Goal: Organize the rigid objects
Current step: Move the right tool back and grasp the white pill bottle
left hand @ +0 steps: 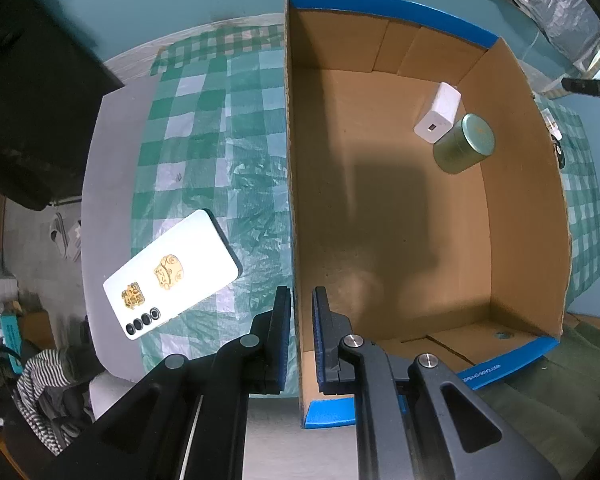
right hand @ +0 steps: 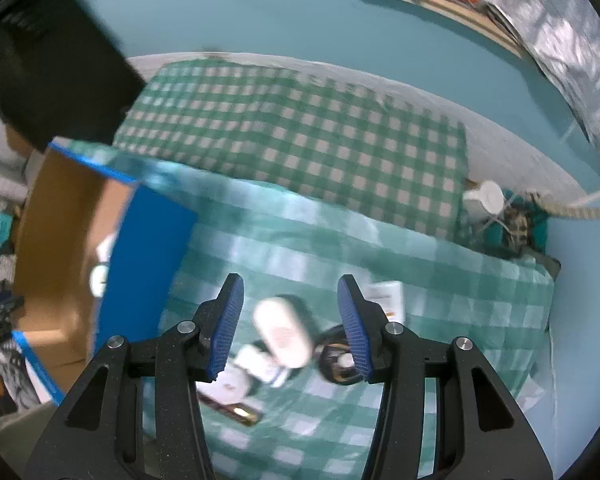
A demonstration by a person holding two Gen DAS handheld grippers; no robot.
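A cardboard box [left hand: 512, 216] with blue rims holds a white charger block [left hand: 438, 114] and a green round tin [left hand: 466, 144] at its far right corner. My left gripper [left hand: 301, 316] straddles the box's left wall, pads close to it, nearly shut. A white phone [left hand: 172, 276] with gold stickers lies left of the box on the checked cloth. My right gripper [right hand: 290, 316] is open and empty above a blurred white oval object [right hand: 282, 332], a small white item [right hand: 256, 362], a black round item [right hand: 336, 356] and a dark flat bar [right hand: 236, 408].
The box also shows in the right wrist view [right hand: 148, 240] at left. A white paper [right hand: 386, 296] lies right of the items. A white cup and cables [right hand: 488, 200] sit at the cloth's far right. A dark object [left hand: 32, 92] looms at upper left.
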